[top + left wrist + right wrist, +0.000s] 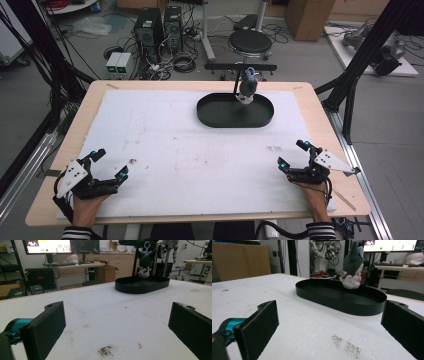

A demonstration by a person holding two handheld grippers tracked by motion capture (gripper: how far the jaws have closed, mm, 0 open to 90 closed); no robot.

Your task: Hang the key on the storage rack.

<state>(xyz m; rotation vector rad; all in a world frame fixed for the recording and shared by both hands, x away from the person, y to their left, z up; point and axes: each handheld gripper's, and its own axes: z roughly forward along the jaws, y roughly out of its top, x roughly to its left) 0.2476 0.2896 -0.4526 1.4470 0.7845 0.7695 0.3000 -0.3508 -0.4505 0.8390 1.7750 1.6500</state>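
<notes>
1. At the near left corner of the desk (150,100), the left tongs (111,162) are held in a hand (89,205) resting on the white foam sheet (175,150); the jaws are spread wide and nothing is held between them.
2. Small dark stains (106,350) are seen on the foam just ahead of the left tongs.
3. Toward the far middle, a black oval tray (215,117) lies flat on the foam.
4. Above the tray's middle, a small plush toy (246,89) is hung from a black stand (240,66). Its body is dark grey with a white lower part, pink spots and upright ears; a clip is seen at its top.
5. At the near right, the right tongs (292,155) are likewise opened wide and empty, well apart from the toy.
</notes>
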